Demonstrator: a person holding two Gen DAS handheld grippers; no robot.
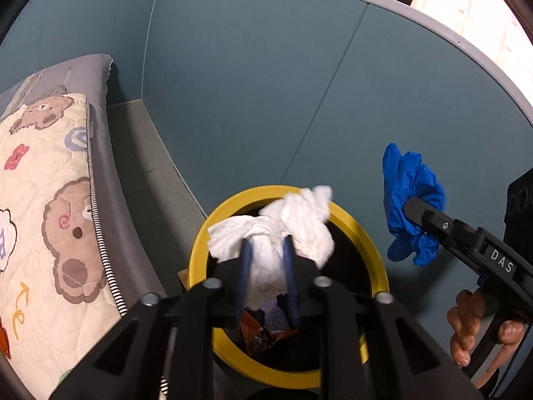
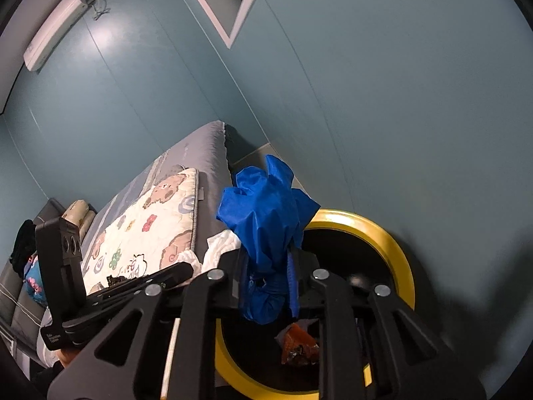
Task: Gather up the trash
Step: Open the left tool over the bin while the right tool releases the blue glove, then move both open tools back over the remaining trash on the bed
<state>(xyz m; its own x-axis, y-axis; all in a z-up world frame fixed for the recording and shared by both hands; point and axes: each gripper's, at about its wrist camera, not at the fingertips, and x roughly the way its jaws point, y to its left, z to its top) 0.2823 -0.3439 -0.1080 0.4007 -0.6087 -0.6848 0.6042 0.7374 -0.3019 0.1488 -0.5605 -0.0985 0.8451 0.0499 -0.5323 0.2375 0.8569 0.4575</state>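
Tissue (image 1: 273, 233) hangs between my left gripper's (image 1: 265, 260) fingers (image 1: 240, 266), right over the mouth of the yellow-rimmed bin (image 1: 369, 243) on the floor beside the bed (image 1: 50, 200). I judge this the drop step: the fingers look slightly parted, yet the tissue sits wedged between them, so I need to open wider. My right gripper (image 2: 269, 276) holds a crumpled blue glove (image 2: 266, 213) between its fingers, over the bin's near rim. A wrapper (image 2: 298, 346) lies inside already.
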